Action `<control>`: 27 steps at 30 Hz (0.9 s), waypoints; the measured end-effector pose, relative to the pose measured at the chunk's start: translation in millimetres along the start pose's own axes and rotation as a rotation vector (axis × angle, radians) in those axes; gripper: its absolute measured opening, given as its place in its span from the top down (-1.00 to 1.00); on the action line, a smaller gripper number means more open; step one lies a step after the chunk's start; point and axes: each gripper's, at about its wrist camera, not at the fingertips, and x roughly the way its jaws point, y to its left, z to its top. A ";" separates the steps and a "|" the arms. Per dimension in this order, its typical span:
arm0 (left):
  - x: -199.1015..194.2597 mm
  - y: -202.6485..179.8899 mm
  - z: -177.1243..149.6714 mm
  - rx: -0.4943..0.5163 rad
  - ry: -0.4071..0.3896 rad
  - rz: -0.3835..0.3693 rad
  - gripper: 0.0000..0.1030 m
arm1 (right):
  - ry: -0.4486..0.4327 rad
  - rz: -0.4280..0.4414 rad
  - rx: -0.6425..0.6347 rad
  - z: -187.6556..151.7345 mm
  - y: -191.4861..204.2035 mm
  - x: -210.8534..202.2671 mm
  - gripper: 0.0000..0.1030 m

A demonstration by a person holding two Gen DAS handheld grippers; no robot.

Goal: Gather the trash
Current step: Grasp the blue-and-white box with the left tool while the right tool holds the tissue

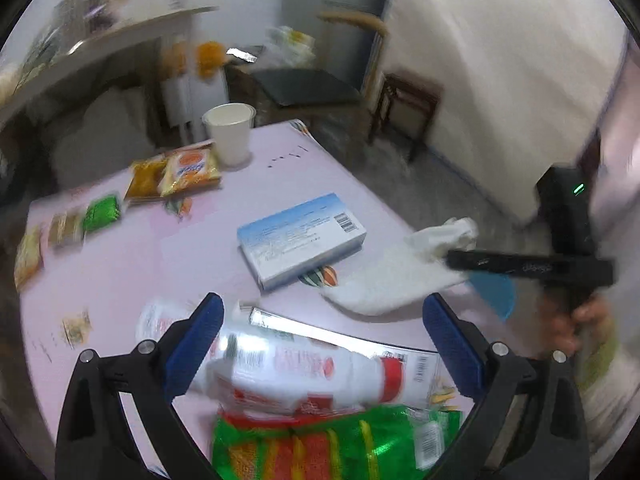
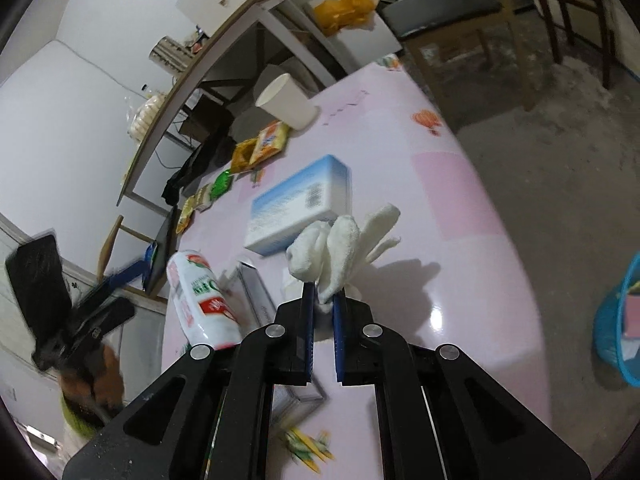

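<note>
Right gripper (image 2: 323, 292) pinched tight on bunched white cloth (image 2: 340, 240) above pink table (image 2: 460, 208); best carried level, without loosening, to blue basket (image 2: 616, 320).

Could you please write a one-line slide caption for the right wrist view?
Right gripper shut on a crumpled white cloth above the pink table, blue basket on the floor.

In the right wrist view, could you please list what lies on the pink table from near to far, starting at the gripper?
Right gripper shut on the white cloth → blue-and-white box → orange snack packet → paper cup.
</note>
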 end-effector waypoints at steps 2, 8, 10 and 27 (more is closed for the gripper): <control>24.3 -10.8 16.6 0.139 0.069 0.026 -0.89 | 0.000 -0.006 0.008 -3.7 -10.1 -5.7 0.87; 85.5 -23.7 50.4 0.416 0.210 0.076 -0.89 | 0.009 0.020 0.035 -10.6 -36.6 -10.4 0.87; 107.4 -25.4 56.9 0.488 0.268 0.057 -0.89 | 0.019 0.036 0.043 -11.6 -45.0 -7.7 0.87; 193.5 -22.3 61.5 0.592 0.450 0.078 -0.89 | 0.047 0.139 0.089 -6.1 -82.1 -5.9 0.85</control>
